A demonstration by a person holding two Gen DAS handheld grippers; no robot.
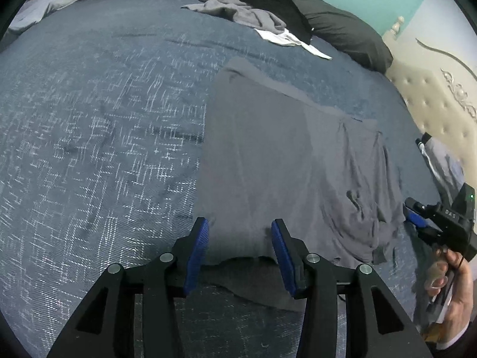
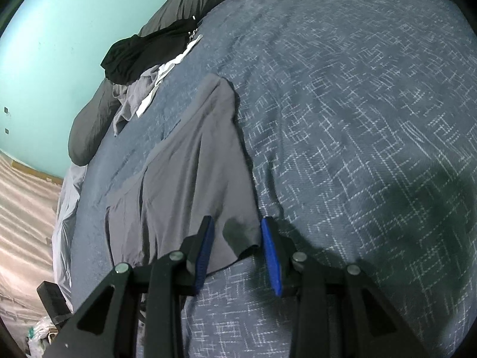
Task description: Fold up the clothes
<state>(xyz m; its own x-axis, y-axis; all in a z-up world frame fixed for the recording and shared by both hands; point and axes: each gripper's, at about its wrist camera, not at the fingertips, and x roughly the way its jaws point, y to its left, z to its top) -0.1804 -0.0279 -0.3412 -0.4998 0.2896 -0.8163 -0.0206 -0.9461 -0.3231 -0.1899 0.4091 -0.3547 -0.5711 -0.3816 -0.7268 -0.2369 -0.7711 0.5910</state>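
Observation:
A grey garment lies spread on the blue patterned bedspread, partly folded, with wrinkles on its right side. My left gripper is open, its blue pads either side of the garment's near edge. My right gripper shows at the right edge of the left wrist view, held in a hand by the garment's right side. In the right wrist view the right gripper is open over a corner of the grey garment, with nothing between its pads.
A pile of grey, black and white clothes lies at the far side of the bed against dark pillows. A tufted cream headboard is at the right. The teal wall and the floor lie beyond the bed's edge.

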